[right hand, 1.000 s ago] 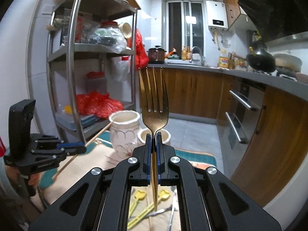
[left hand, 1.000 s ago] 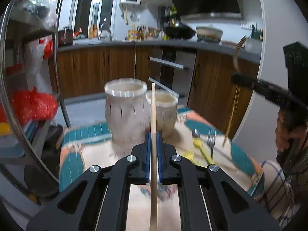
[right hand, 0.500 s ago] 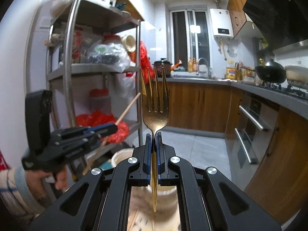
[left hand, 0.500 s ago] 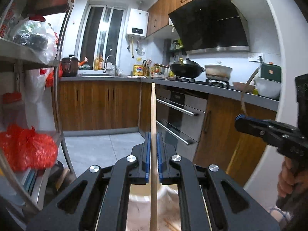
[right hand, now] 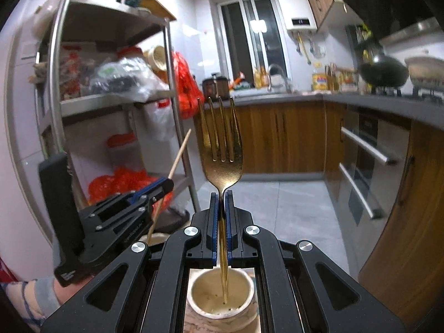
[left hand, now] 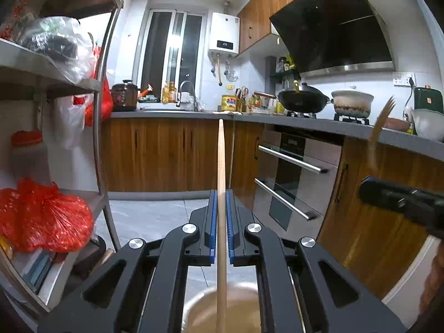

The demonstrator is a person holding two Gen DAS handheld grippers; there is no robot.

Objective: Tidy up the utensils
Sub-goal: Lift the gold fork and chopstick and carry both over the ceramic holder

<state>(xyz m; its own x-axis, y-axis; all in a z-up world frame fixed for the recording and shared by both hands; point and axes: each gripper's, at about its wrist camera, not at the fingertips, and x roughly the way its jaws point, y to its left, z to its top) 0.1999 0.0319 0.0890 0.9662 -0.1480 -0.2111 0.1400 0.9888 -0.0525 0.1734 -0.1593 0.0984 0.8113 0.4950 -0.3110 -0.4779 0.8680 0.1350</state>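
Note:
My left gripper point(left hand: 221, 194) is shut on a wooden chopstick point(left hand: 221, 166) held upright, its lower end over the mouth of a white ceramic holder point(left hand: 199, 310) below. My right gripper point(right hand: 221, 195) is shut on a gold fork point(right hand: 222, 149), tines up, its handle end hanging inside a smaller white ceramic cup point(right hand: 244, 305). The left gripper point(right hand: 166, 186) with the chopstick point(right hand: 180, 152) also shows in the right wrist view. The right gripper's body point(left hand: 402, 202) and blurred fork point(left hand: 380, 125) show at the right of the left wrist view.
A metal shelf rack point(right hand: 111, 102) with bags and red plastic point(left hand: 44, 219) stands on the left. Wooden cabinets, an oven point(left hand: 294, 183) and a counter with pots run along the back and right. The grey tiled floor point(right hand: 277, 208) lies beyond.
Both grippers tilted upright and came over the holders. The table and loose utensils dropped out of view. The chopstick and fork ends now hang at the cup mouths.

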